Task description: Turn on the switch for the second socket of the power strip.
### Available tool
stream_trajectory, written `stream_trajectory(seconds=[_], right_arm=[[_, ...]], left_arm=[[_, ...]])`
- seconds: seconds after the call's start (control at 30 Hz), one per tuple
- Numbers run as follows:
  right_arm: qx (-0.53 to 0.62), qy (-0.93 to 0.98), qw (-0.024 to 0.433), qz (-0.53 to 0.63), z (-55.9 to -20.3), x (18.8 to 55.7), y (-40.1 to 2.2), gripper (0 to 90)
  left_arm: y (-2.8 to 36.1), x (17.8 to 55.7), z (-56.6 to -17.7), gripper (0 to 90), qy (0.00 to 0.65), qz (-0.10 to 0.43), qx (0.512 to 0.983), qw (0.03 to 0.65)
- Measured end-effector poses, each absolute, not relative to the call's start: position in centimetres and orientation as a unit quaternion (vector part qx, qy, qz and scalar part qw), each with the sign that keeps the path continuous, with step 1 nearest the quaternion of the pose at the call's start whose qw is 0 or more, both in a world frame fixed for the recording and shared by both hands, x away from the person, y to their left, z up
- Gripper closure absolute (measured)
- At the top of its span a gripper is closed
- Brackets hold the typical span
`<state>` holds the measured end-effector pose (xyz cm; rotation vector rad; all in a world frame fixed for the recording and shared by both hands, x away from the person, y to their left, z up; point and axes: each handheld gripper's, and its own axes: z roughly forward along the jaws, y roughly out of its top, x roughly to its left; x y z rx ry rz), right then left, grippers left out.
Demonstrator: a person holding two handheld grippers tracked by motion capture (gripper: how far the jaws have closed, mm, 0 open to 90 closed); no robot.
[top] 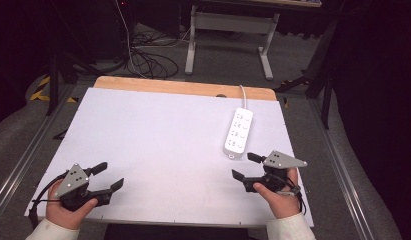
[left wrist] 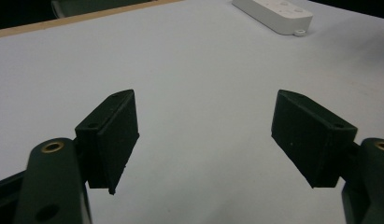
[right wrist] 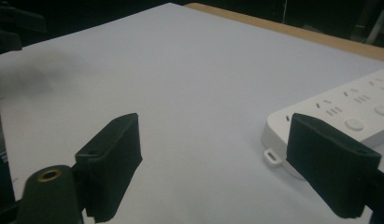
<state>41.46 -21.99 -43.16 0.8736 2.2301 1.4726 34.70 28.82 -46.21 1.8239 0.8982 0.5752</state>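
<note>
A white power strip [top: 238, 132] lies on the white table [top: 158, 145] at the right, its cord running off the far edge. My right gripper [top: 245, 166] is open just below and in front of the strip's near end, nothing between its jaws. In the right gripper view the power strip [right wrist: 348, 114] lies partly behind the right jaw. My left gripper [top: 108, 176] is open at the table's near left corner, holding nothing. The left gripper view shows the power strip [left wrist: 273, 14] far off at the top.
A wooden strip [top: 183, 88] borders the table's far edge. Beyond it on the floor are cables [top: 148, 60] and the white legs of another table [top: 228, 35]. Metal rails [top: 23, 160] run along both sides.
</note>
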Motion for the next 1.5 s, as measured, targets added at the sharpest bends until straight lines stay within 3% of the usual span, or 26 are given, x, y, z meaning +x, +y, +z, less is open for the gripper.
stream_trajectory(seconds=[0.5,0.7,1.1,1.5], right_arm=[[0.312,0.789,0.153,0.506,-47.4,40.5,-23.1,18.4],[0.315,0.806,0.172,0.471,-48.4,40.1,-23.0,17.4],[0.325,0.819,0.158,0.445,-48.8,39.9,-23.2,17.4],[0.314,0.807,0.19,0.462,-48.3,39.8,-23.6,14.9]], left_arm=[[29.1,34.2,-46.7,20.0,0.363,0.236,0.756,0.49],[29.2,34.2,-46.9,19.6,0.366,0.238,0.753,0.493],[29.1,34.4,-47.2,20.2,0.368,0.239,0.757,0.484],[29.0,34.6,-47.4,18.2,0.369,0.252,0.756,0.479]])
